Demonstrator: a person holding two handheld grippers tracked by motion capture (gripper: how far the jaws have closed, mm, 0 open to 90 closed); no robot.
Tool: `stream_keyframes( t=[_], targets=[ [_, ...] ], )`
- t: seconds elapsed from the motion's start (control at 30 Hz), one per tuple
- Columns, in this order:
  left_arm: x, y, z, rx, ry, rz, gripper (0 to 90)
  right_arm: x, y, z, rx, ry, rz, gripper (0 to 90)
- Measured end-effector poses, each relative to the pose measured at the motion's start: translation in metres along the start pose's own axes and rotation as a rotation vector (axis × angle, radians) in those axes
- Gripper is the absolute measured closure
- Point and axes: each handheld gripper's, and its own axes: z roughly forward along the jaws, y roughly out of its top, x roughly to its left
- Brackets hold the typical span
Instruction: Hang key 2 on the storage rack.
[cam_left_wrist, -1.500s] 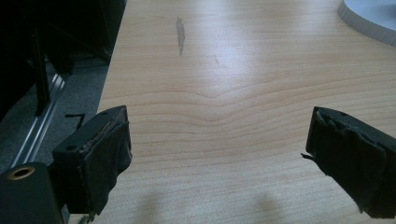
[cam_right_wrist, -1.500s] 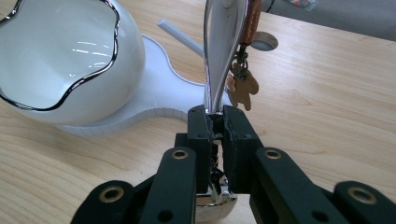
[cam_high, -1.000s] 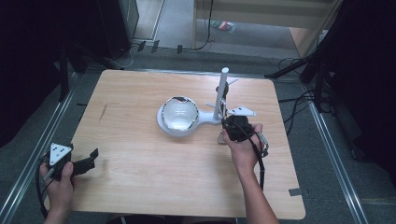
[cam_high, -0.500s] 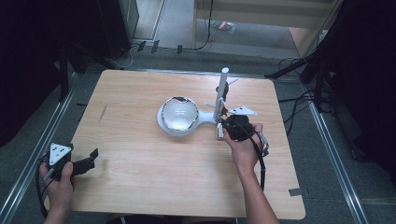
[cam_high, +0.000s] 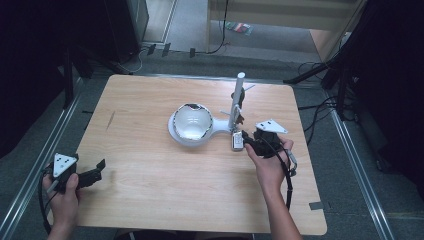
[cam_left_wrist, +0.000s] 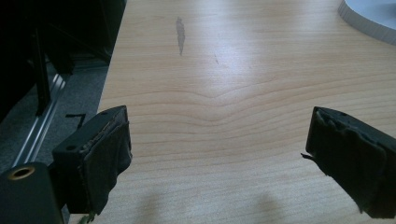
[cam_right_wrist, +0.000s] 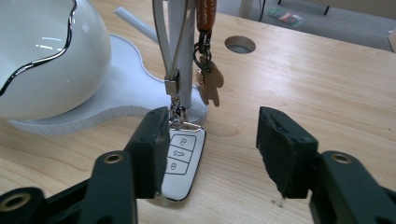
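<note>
White key fob lies on the tabletop by the stand's post, touching one pad of your gaping right claw; close off-centre and it may skid away.

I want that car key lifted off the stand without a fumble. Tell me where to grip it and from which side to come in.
Grip the car key across its two long edges, about mid-body. It hangs by a strap from the stand's post, its lower end resting on the table, button face toward the right gripper. Come in from the person's side, as now. The open fingers already straddle it.
</note>
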Motion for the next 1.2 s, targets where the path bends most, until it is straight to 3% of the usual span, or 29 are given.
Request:
stream_keyframes(
  t=[0.23,0.4,0.6,1.2],
  targets=[
    [0.000,0.000,0.000,-0.002,0.001,0.001,7.0,0.000,-0.007,-0.016,0.000,-0.004,0.008,32.3],
    [0.000,0.000,0.000,-0.001,0.000,0.000,7.0,0.000,-0.010,-0.022,0.023,-0.020,0.029,12.8],
    [0.000,0.000,0.000,0.000,0.001,0.000,7.0,-0.003,-0.017,-0.030,0.027,-0.021,0.037,0.7],
    [0.000,0.000,0.000,0.000,0.001,0.001,7.0,-0.019,-0.053,-0.051,0.035,-0.042,0.049,0.0]
  ],
)
